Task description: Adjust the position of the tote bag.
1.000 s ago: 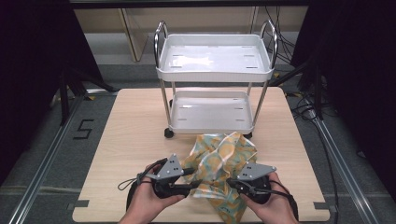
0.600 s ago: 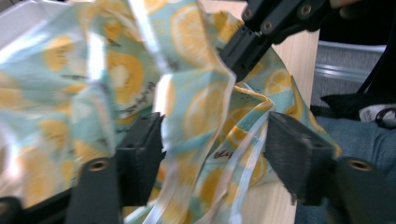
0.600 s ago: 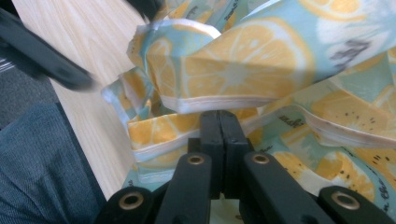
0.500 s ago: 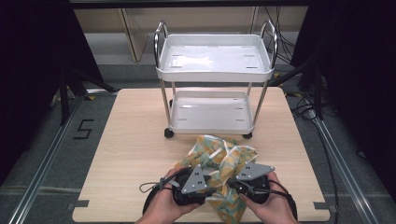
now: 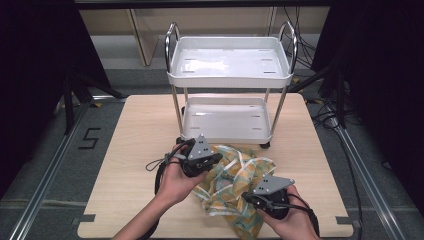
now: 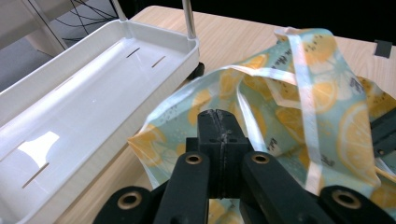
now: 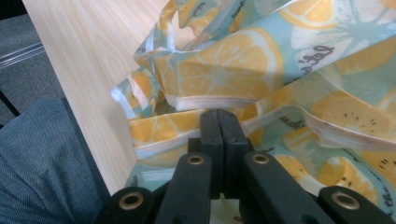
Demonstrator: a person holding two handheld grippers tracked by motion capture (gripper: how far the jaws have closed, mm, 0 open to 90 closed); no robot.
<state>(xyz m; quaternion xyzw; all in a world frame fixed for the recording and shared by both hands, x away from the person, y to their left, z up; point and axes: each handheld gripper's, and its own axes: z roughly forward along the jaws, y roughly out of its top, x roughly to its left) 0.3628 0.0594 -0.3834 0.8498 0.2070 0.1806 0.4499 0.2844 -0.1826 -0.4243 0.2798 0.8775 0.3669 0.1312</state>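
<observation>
The left gripper (image 5: 212, 161) sits at the upper left edge of a crumpled lemon-print cloth (image 5: 237, 192), its jaws having just been closing, with cloth at their tips. The right gripper (image 5: 248, 198) lies to its lower right, at the cloth's near side, its jaws pressed together on a fold. Just beyond the left gripper stands a white two-tier trolley (image 5: 227, 75) on the wooden surface (image 5: 130, 150).

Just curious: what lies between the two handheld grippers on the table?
In the high view, the crumpled lemon-print cloth spans from left gripper to right gripper.
</observation>
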